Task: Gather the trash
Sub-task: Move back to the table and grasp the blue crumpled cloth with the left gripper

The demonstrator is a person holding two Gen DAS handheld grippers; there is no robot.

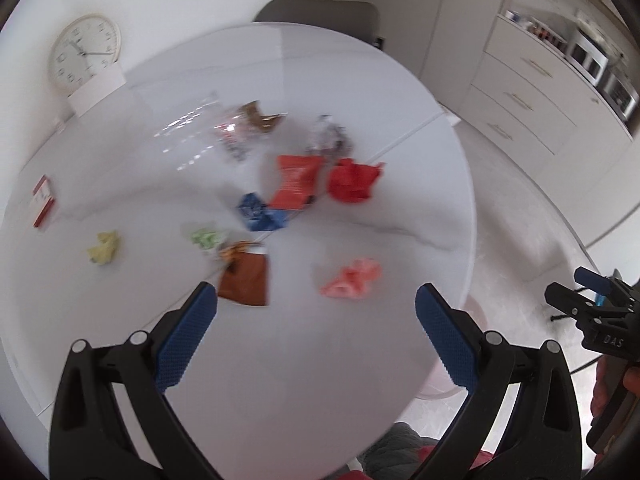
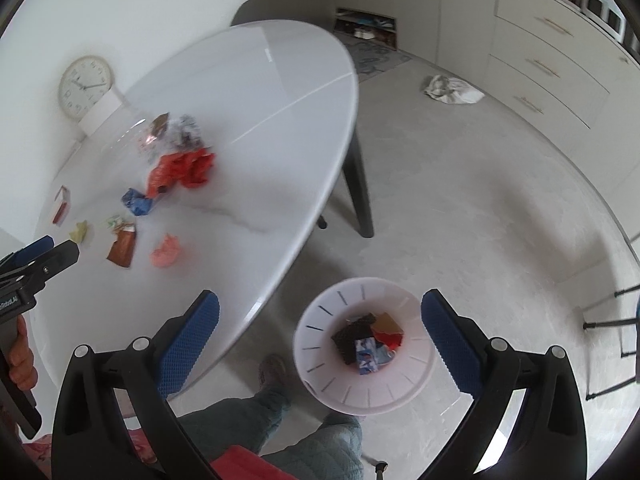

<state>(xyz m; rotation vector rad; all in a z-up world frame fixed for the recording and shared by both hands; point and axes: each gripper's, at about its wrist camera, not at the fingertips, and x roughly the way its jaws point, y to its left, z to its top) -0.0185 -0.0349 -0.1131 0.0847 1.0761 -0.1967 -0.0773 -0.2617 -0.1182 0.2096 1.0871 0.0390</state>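
Note:
Trash lies scattered on a white round table [image 1: 320, 360]. Nearest my open, empty left gripper [image 1: 316, 300] are a brown wrapper [image 1: 246, 280] and a crumpled pink paper [image 1: 352, 278]. Farther off lie a blue wrapper [image 1: 262, 212], orange packet [image 1: 296, 180], red crumpled bag [image 1: 352, 180], green wrapper [image 1: 204, 237], yellow paper ball [image 1: 104, 247] and clear plastic [image 1: 192, 124]. My right gripper [image 2: 320, 308] hangs open and empty over the floor, above a white bin [image 2: 320, 384] that holds several wrappers [image 2: 368, 340].
A red and white small box [image 1: 43, 200] lies at the table's left edge, and a clock [image 1: 85, 53] leans against the wall behind. A grey chair [image 1: 320, 12] stands at the far side. Cabinets [image 2: 548, 68] line the right wall; a cloth [image 2: 452, 90] lies on the floor. A person's legs [image 2: 280, 420] are below.

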